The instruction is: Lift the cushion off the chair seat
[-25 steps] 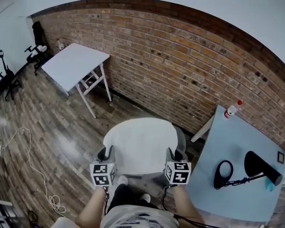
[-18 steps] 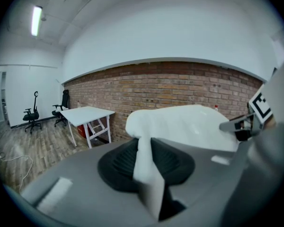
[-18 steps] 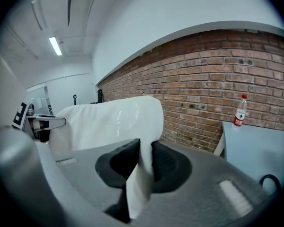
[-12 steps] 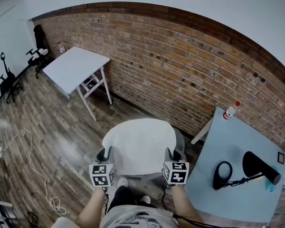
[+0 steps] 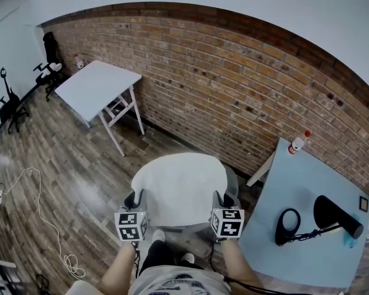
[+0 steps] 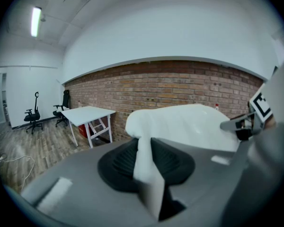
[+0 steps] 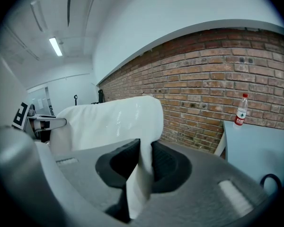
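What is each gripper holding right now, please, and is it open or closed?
Left gripper: closed on the left edge of the cushion.
Right gripper: closed on the cushion's right edge.

Left gripper, right gripper: grey bodies, black ribbed pads, white cubes with black square markers. Black wrist cables. Dark trousers, white shoes.
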